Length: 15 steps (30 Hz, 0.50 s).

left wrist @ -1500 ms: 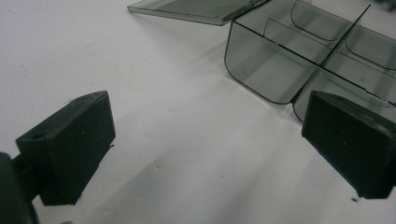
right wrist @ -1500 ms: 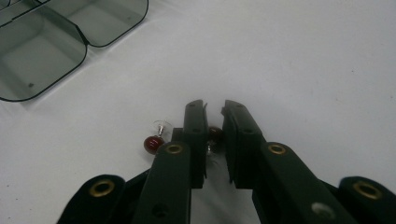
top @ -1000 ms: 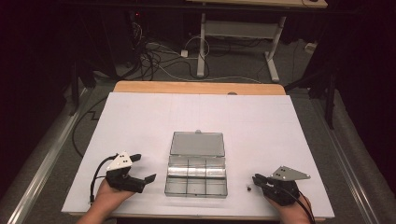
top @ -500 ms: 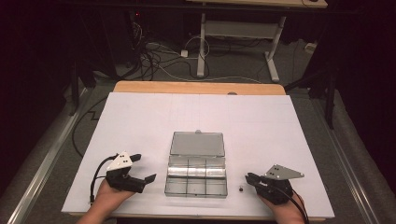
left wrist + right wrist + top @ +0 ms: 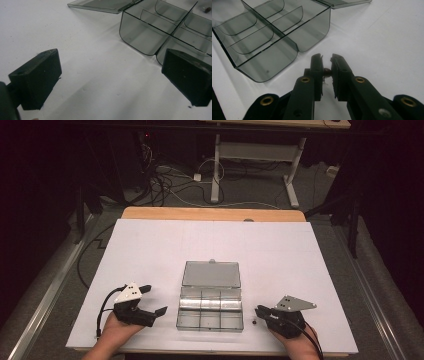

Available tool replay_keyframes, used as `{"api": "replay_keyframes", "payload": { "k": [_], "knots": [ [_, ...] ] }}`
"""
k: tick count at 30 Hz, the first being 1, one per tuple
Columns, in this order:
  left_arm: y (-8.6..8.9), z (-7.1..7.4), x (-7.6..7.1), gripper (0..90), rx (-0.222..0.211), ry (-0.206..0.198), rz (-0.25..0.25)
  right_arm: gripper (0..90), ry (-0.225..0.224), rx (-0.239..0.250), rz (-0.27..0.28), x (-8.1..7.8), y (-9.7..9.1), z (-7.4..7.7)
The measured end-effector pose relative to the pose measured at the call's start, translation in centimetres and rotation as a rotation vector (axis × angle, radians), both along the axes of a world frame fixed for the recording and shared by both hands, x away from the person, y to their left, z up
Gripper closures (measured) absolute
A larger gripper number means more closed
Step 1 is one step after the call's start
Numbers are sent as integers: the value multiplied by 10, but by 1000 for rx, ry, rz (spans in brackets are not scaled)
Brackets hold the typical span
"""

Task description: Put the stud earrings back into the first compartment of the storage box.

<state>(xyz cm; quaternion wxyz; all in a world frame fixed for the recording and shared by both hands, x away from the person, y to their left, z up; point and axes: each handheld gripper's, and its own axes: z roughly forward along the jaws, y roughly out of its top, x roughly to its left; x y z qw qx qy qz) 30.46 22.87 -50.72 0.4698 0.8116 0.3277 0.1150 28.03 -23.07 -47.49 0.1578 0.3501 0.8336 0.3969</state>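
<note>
The white table [image 5: 150, 250] carries one clear smoke-tinted organizer box [image 5: 210, 312] near its near edge, lid [image 5: 211, 274] swung open and lying flat on the far side. In the high view the box is split into six compartments, three across and two deep. No label, brand or writing can be read on it or on anything else.

Two hand-held grippers rest on the table, one on each side of the box. The left hand-held gripper [image 5: 154, 300] sits just left of the box with its jaws spread wide and nothing between them; in the left gripper view the near left corner of the box lies just beyond its right jaw.

The right hand-held gripper [image 5: 327, 71] lies just right of the box, its tips pointing left toward the box's near right corner. Its jaws are clenched on one small dark bead-like piece [image 5: 327, 71], pinched between the pads close above the table, a short gap away from the box wall. In the high view a dark speck [image 5: 254, 322] shows at the jaw tips.
</note>
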Motion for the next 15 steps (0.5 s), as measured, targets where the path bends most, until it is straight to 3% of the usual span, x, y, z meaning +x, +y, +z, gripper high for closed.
{"api": "replay_keyframes", "payload": {
  "k": [15],
  "knots": [
    [0,0,0,21,1,-3,-1,807,-1,11,32,1,13,3]
  ]
}}
